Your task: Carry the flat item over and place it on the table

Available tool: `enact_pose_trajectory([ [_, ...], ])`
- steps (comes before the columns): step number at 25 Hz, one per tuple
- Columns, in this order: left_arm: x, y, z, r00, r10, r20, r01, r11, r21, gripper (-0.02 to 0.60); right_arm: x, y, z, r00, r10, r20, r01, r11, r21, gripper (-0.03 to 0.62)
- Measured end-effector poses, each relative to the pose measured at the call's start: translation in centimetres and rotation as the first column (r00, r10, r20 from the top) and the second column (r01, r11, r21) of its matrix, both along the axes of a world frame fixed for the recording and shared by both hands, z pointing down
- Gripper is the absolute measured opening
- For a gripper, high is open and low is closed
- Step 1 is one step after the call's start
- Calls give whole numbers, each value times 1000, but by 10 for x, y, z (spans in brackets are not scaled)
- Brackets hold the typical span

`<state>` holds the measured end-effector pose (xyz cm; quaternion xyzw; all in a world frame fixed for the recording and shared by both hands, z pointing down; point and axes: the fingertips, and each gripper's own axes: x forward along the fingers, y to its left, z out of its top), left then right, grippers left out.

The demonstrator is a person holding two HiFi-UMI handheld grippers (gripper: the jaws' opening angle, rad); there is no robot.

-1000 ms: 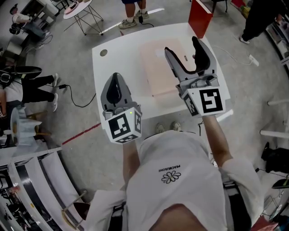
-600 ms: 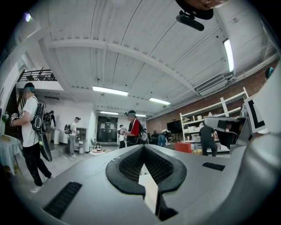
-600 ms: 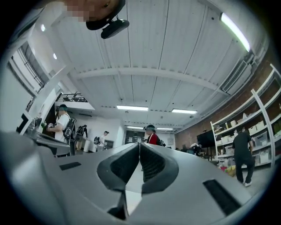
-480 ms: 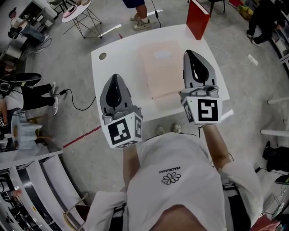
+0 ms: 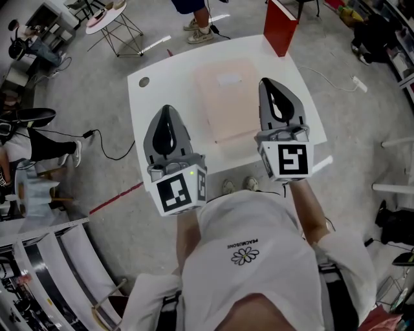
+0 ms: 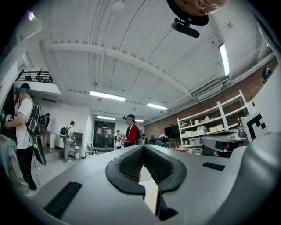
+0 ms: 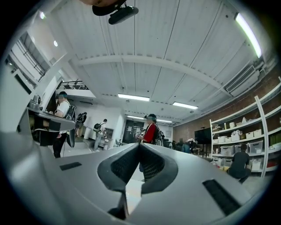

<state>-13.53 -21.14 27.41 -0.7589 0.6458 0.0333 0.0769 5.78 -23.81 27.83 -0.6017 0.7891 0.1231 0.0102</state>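
The flat item (image 5: 225,97), a pale pink sheet, lies on the white table (image 5: 162,77) in the head view, with nothing holding it. My left gripper (image 5: 167,110) hovers over the table's near left part, its jaws shut and empty. My right gripper (image 5: 266,83) is held over the sheet's right edge, jaws shut with nothing between them. In the left gripper view the left gripper (image 6: 143,146) shows its pads pressed together, aimed out into the room. The right gripper (image 7: 139,144) looks the same in its own view. Neither gripper view shows the table or the sheet.
A red box (image 5: 279,26) stands at the table's far right corner. A round hole (image 5: 143,82) marks the far left corner. Someone's feet (image 5: 197,29) stand beyond the table. A wire-legged side table (image 5: 110,16) stands at the far left, and cables run across the floor.
The right gripper's jaws, wide open a second ago, have closed on nothing. Both grippers have stayed in nearly the same place above the table.
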Motion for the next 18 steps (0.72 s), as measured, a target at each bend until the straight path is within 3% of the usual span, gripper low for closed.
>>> enact_pose_trajectory([
  [18, 1, 0, 0, 1000, -8, -1, 8, 1000, 4, 15, 4, 1, 7, 999, -16, -47, 15, 1000, -12, 11],
])
